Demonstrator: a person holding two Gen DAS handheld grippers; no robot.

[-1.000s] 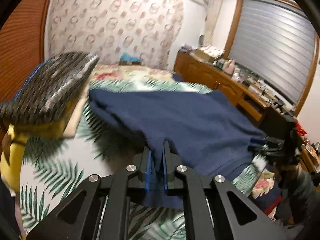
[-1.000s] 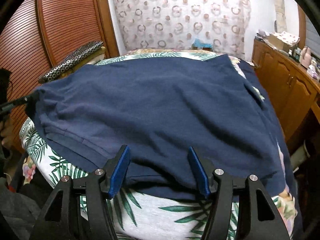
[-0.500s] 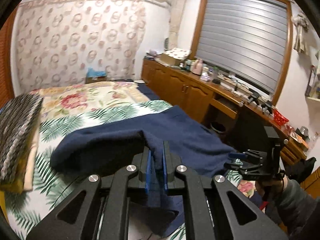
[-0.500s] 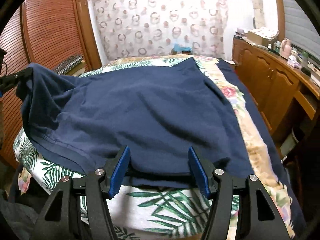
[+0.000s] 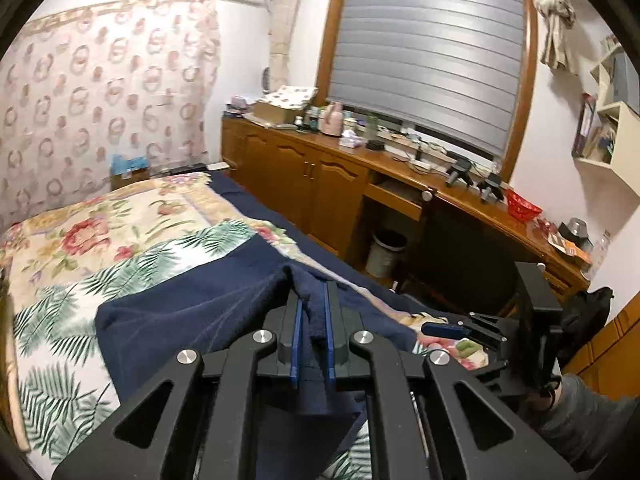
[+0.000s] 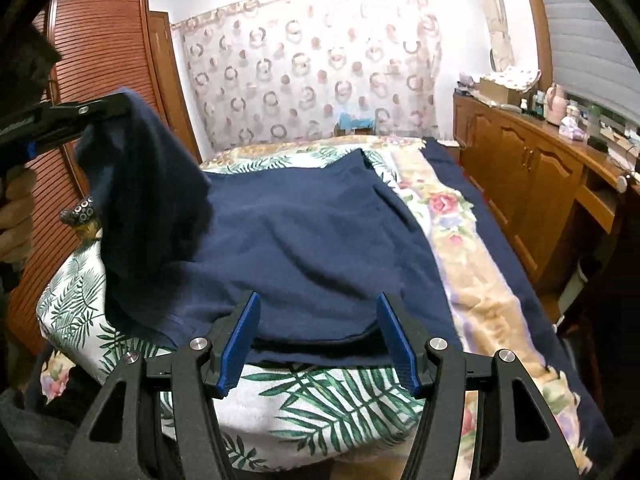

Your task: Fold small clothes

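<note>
The navy blue garment (image 6: pixel 304 248) lies spread over the leaf-print cover at the near end of the bed (image 6: pixel 472 292), its near hem just in front of me. One corner is lifted off the bed at my left, hanging in loose folds.

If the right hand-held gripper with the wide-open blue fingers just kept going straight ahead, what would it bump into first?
Most likely the navy garment. The right hand-held gripper points slightly down at the near hem lying on the leaf-print bedspread, and its open jaws already straddle that edge. Depth is hard to judge, so it might touch the bedspread first.
</note>
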